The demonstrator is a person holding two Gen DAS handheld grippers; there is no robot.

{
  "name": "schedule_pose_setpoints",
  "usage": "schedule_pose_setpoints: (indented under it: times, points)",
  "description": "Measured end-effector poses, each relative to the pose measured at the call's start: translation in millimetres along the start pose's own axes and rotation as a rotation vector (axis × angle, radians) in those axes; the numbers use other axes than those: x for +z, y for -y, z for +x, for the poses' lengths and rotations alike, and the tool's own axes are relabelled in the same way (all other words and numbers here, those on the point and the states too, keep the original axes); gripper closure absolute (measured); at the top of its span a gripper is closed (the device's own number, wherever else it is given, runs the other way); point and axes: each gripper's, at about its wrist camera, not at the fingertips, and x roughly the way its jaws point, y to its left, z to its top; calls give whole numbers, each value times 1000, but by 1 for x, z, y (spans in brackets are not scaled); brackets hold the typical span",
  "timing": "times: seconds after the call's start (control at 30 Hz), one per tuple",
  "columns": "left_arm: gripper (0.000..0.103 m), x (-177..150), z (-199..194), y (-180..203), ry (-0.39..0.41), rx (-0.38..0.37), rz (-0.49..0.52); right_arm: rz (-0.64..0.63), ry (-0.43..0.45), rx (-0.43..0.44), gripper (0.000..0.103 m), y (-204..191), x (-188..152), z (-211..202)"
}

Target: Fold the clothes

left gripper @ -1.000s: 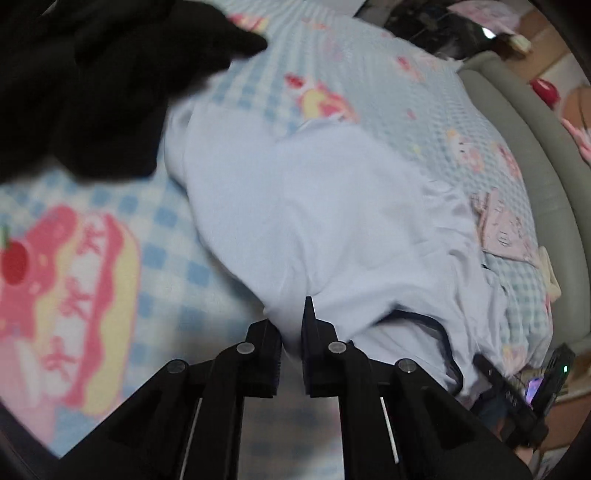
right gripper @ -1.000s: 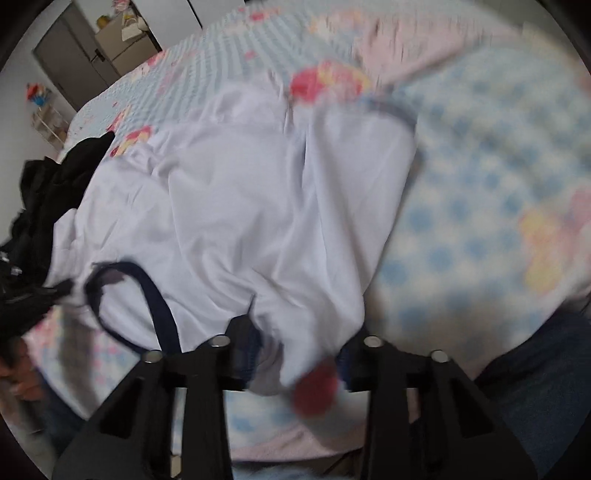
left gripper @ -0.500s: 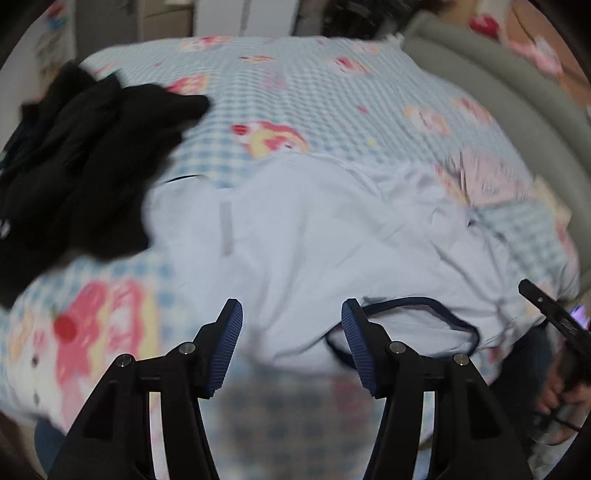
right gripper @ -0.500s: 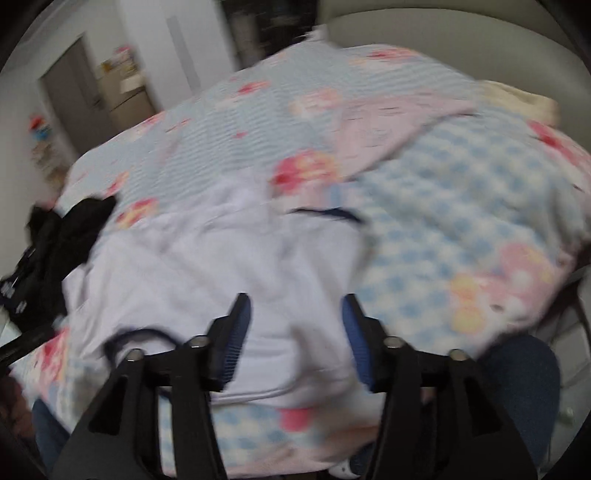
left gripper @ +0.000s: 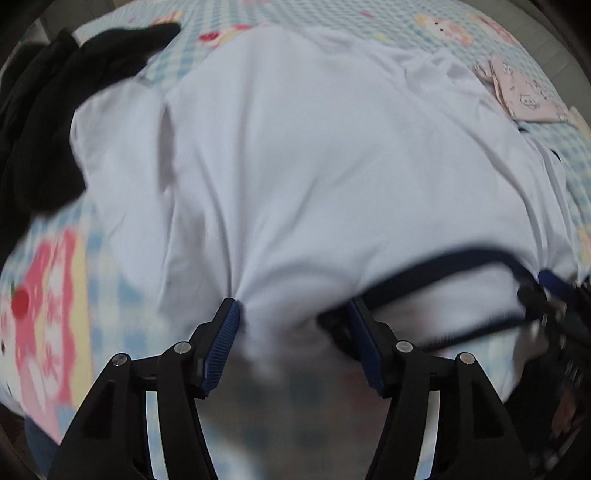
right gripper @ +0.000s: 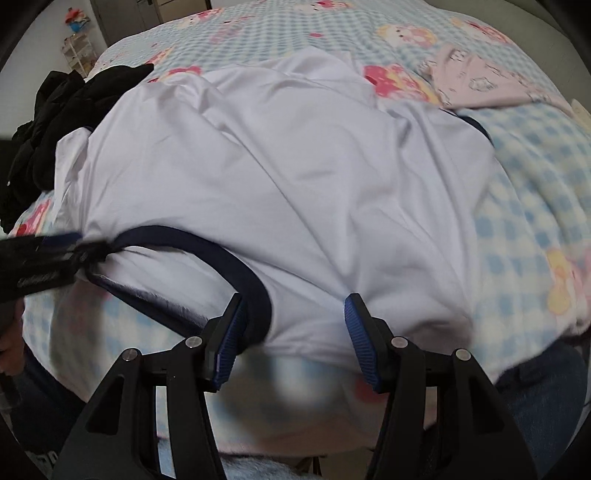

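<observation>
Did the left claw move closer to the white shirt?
Yes. The left claw has come forward toward the white shirt: judged against the black clothes, the shirt's near edge now bunches between its open fingers.

This is a bedroom in a home. A bed (right gripper: 517,192) with a blue checked cartoon blanket fills the view, clothes lie on it, and behind stand a grey door (right gripper: 122,14) and a small shelf rack (right gripper: 79,51) by the wall.
</observation>
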Motion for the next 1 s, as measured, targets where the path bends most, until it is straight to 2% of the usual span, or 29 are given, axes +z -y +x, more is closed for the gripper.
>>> schedule_pose_setpoints:
  times: [0.1, 0.17, 0.2, 0.27, 0.3, 0.37, 0.47, 0.53, 0.57, 0.63, 0.77, 0.87, 1.0]
  points:
    - [41, -15, -12, -5, -12, -45, 6, 14, 17, -11, 47, 7, -2, -11]
    - [41, -16, -28, -11, 29, -98, -13, 37, 47, -6, 45, 13, 0, -23]
    - [41, -14, -37, -12, 67, -111, -13, 54, 76, -1, 41, 16, 3, -30]
    - [41, -4, -50, -12, 142, -126, -12, 74, 129, 10, 41, 18, 11, -41]
    - [41, 1, -57, -11, 180, -133, -12, 60, 137, 17, 39, 13, 15, -41]
    - [41, 14, -52, -9, 204, -167, -21, 24, 140, 35, 39, 2, 24, -37]
    - [41, 23, -19, 8, 136, -162, -30, -16, 95, 67, 39, -12, 20, -22]
    - [40, 16, 5, 16, 52, -111, -22, -22, 38, 63, 39, -18, 13, -6]
    - [40, 10, 11, 16, 37, -94, -22, -23, 15, 48, 39, -20, 7, 1]
    - [40, 1, 5, 10, 57, -113, -35, -19, 7, 10, 41, -12, -3, 3]
    - [43, -15, -17, -22, 90, -134, -134, 40, 29, -28, 42, 15, -17, -12]
    - [41, -23, -32, -42, 136, -172, -202, 96, 51, -6, 40, 28, -20, -24]
    - [42, -20, -30, -21, 146, -160, -123, 84, 119, 25, 36, 17, -13, -42]
